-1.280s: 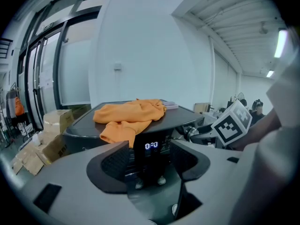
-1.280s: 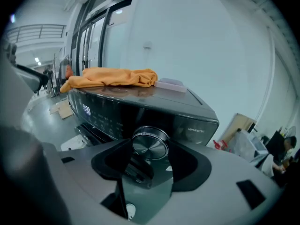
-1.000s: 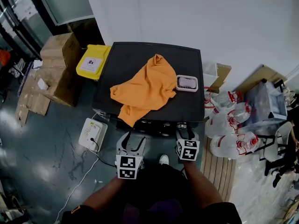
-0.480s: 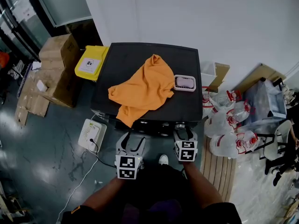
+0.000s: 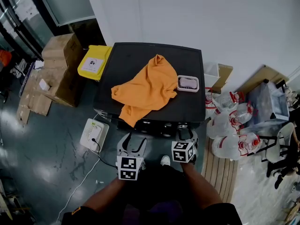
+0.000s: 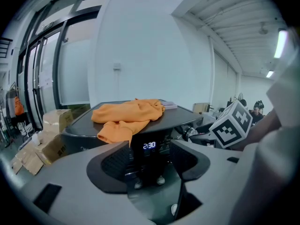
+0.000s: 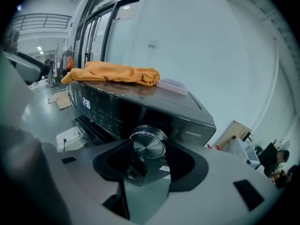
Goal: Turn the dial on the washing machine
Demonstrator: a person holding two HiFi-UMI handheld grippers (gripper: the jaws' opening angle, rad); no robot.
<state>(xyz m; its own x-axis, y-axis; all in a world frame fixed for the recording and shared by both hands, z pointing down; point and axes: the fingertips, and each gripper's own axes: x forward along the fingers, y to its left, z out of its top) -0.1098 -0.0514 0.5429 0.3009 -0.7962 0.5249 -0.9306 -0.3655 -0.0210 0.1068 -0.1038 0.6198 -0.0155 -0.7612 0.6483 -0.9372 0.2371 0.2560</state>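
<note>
The black washing machine [image 5: 154, 78] stands in front of me with an orange cloth [image 5: 145, 89] on its lid. Its round silver dial [image 7: 149, 143] sits on the front panel, right of the lit display [image 6: 149, 146]. In the right gripper view my right gripper [image 7: 150, 150] has the dial between its jaws, which are closing; the pads meet the dial's two sides. In the head view the right gripper [image 5: 186, 136] is at the panel's right end, its marker cube tilted. My left gripper [image 5: 131, 140] hangs open before the panel's left part, with nothing between its fingers.
A small white-and-pink tray [image 5: 188, 83] lies on the lid beside the cloth. A yellow bin [image 5: 93, 62] and cardboard boxes [image 5: 58, 55] stand to the left. A white box with a cable [image 5: 93, 135] sits on the floor. Plastic bags [image 5: 229, 125] pile up on the right.
The right gripper's marker cube has rolled to a tilt and shifted slightly left. The left gripper has stayed where it was.
</note>
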